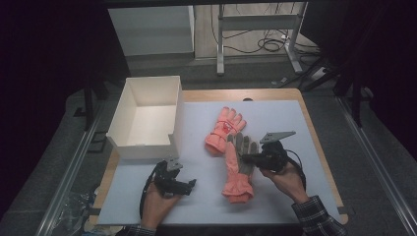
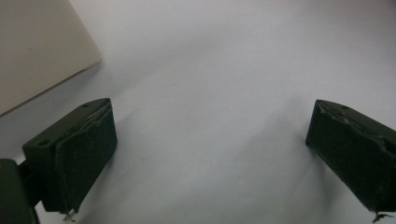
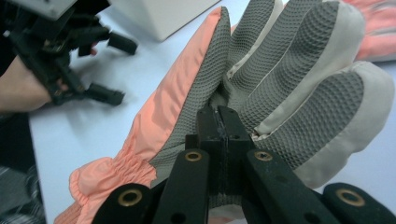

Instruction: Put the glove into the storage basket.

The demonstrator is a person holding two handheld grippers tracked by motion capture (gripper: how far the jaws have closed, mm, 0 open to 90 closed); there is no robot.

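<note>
Two salmon-pink winter gloves lie on the white mat (image 1: 280, 123). One glove (image 1: 224, 129) rests back-up near the middle. The other glove (image 1: 238, 169) lies palm-up with its grey textured palm (image 3: 280, 70) showing, cuff toward the person. My right gripper (image 1: 247, 158) is shut on a pinched fold of that grey palm (image 3: 218, 122) near the base of its fingers. Above bare mat near the front left, my left gripper (image 1: 190, 186) stands open with nothing between its wide-apart pads (image 2: 84, 154); it is also seen from the right gripper view as the left gripper (image 3: 117, 70).
An open white box (image 1: 145, 146) stands at the mat's back left, its corner (image 2: 37, 51) close to the left gripper. The mat covers a wooden table (image 1: 314, 132). Behind the table are a white cabinet, a metal stand and floor cables.
</note>
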